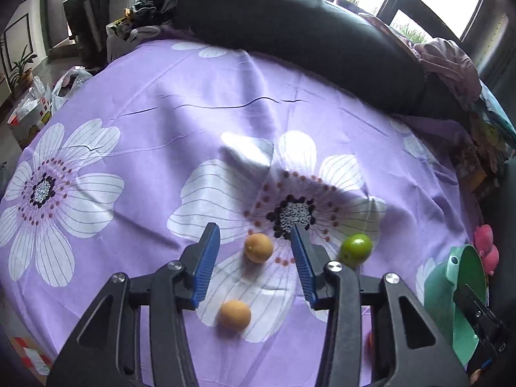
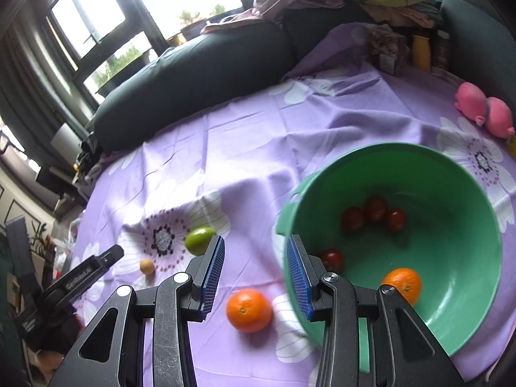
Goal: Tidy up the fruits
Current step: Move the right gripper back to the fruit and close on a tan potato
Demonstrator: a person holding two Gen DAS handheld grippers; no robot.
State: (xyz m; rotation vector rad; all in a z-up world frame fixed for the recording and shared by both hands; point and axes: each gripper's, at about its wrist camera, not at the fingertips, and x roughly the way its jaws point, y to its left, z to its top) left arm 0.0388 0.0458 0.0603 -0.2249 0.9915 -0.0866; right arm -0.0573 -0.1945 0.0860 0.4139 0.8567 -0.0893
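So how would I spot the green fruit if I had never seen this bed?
Find the purple flowered sheet and the big green bowl on it. Left of the bowl, beside a dark flower centre, lies the green fruit; it is the only green one, its neighbours being orange or yellowish.

In the left wrist view the green bowl (image 1: 464, 293) at four o'clock is cut by the picture's edge and partly hidden behind a dark gripper. In the right wrist view a gripper finger (image 2: 300, 277) hides part of one tomato (image 2: 332, 259); the bowl's near rim is covered at five o'clock.
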